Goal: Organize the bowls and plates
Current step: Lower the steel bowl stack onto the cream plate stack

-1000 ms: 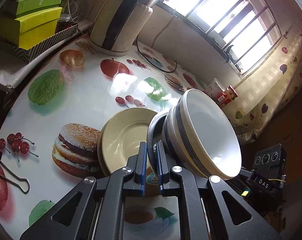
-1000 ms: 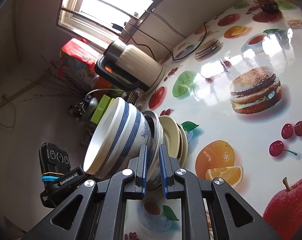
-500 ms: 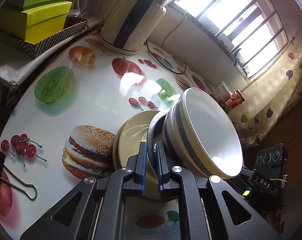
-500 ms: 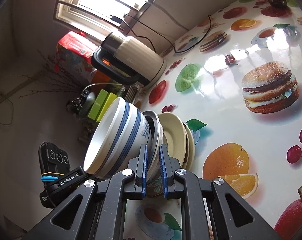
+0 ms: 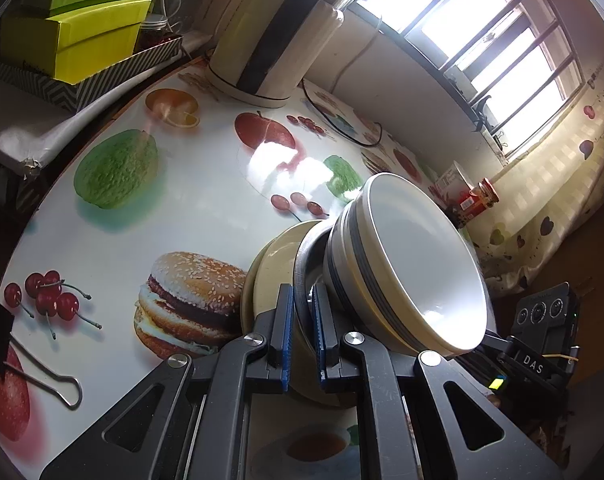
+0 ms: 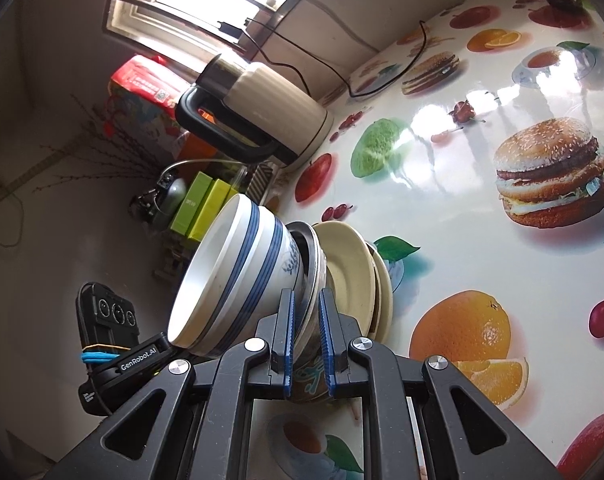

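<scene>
A stack of dishes is tipped steeply on its side above a table. On top sits a white bowl [image 5: 418, 272] with blue bands [image 6: 238, 280], nested in a grey metal bowl [image 5: 308, 256]. Under those lie two cream plates [image 6: 348, 276], one against the other, their rims nearly upright.

Tablecloth [image 5: 102, 240]: glossy, printed with fruit and burgers.
Kettle [image 5: 270, 36]: cream with black handle, stood at the table's far edge.
Green boxes [image 5: 74, 32]: stacked in a striped tray.
Binder clip [image 5: 30, 364]: laid at the near left.
Red-lidded jar [image 5: 480, 198]: seen beneath the barred window [image 5: 482, 20].
</scene>
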